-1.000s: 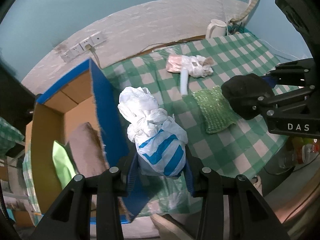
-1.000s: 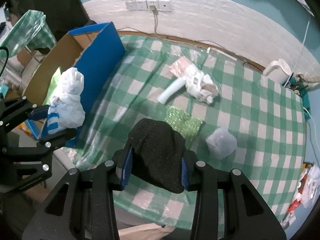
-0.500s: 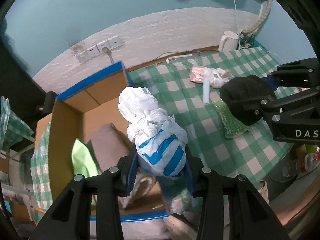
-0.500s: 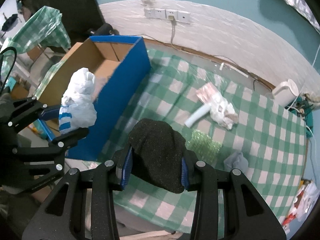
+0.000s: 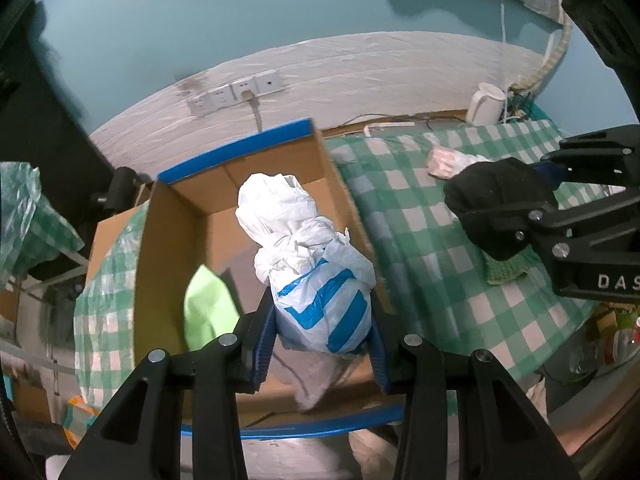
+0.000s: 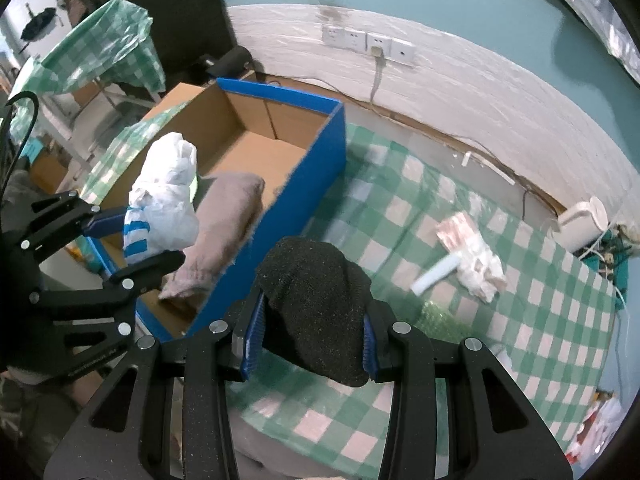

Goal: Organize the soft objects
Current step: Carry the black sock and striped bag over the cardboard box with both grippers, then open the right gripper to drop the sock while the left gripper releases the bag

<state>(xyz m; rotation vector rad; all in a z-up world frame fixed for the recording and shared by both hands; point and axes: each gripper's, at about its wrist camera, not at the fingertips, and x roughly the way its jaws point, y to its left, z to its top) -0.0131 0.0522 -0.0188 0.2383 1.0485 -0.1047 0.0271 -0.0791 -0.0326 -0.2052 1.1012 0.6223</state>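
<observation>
My left gripper (image 5: pixel 322 334) is shut on a knotted white plastic bag with blue stripes (image 5: pixel 316 280), held above the open cardboard box with blue outer walls (image 5: pixel 176 216). From the right wrist view the same bag (image 6: pixel 164 208) hangs over the box (image 6: pixel 316 184). My right gripper (image 6: pixel 312 336) is shut on a black knitted cloth (image 6: pixel 316 292), just right of the box over the green checked tablecloth (image 6: pixel 520 300). Inside the box lie a grey-brown cushion (image 6: pixel 224 220) and a light green item (image 5: pixel 206 304).
On the cloth lie a green sparkly pad (image 6: pixel 444 320), a pale blue tube (image 6: pixel 436 274) and a crumpled pink-white bag (image 6: pixel 472 252). A white kettle (image 6: pixel 582 220) stands at the far right by the wall with sockets (image 6: pixel 368 42). Another table with green checked plastic (image 6: pixel 92 52) stands left.
Both grippers have moved left and upward with their loads. The striped bag now hangs over the box's inside instead of its right wall; the black cloth has come close to the box.
</observation>
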